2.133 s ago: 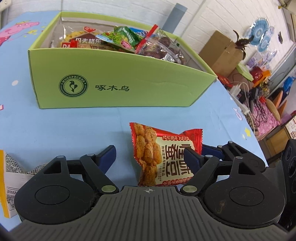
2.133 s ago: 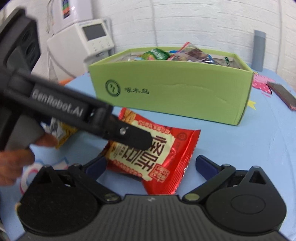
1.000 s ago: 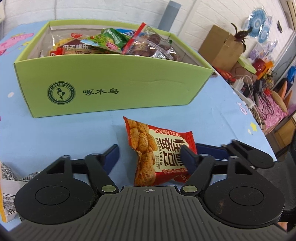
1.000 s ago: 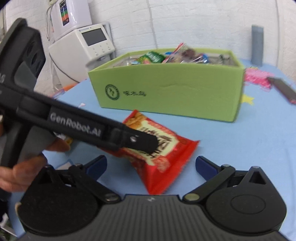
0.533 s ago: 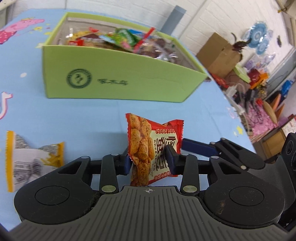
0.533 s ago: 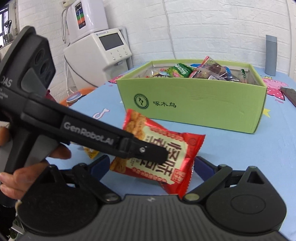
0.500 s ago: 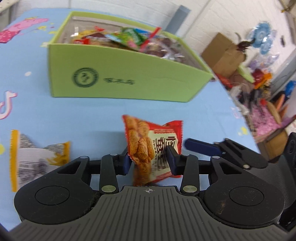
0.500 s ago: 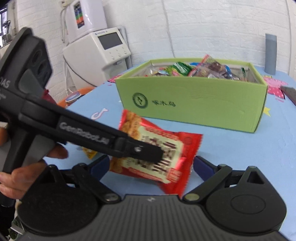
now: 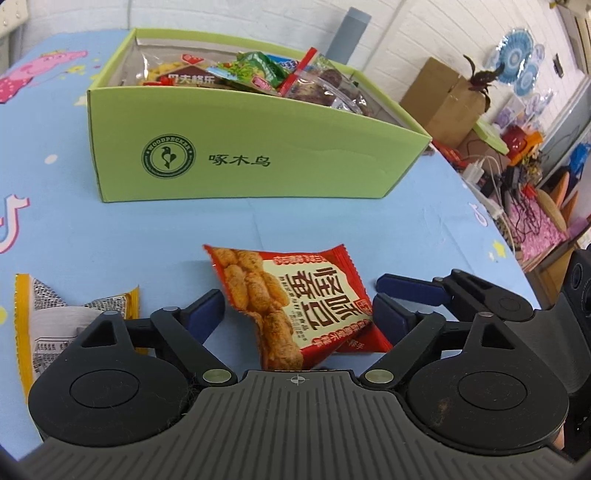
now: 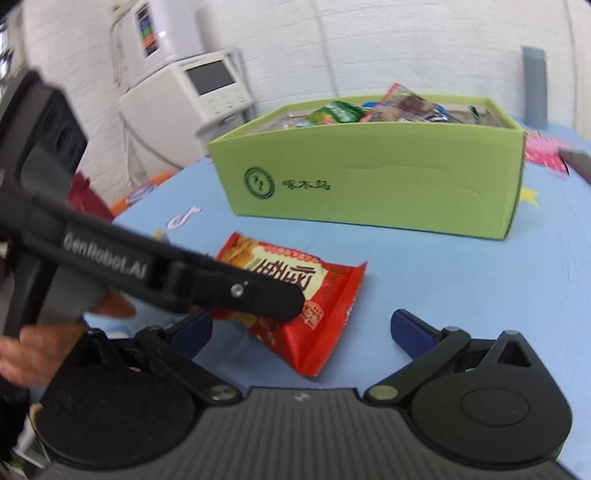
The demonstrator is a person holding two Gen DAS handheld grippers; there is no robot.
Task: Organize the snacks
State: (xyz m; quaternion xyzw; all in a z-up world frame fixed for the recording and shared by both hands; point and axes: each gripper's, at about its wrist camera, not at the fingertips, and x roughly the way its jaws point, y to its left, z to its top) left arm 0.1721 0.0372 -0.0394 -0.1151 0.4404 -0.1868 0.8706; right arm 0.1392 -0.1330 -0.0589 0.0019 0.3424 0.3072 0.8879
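Left wrist view: the left tool (image 9: 295,306) has just spread its jaws, releasing the red snack packet (image 9: 295,299), which drops onto the tabletop (image 9: 110,229) short of the green box (image 9: 258,155); it needs regrasping.

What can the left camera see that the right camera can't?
Only the left camera shows the yellow-edged packet lying on the cloth, the brown cardboard box and the tangle of cables off to the side. Only the right camera shows the white machine by the wall and a hand holding the left tongs. Both show the green box full of snacks, the red packet on the blue cloth, and the grey post behind.
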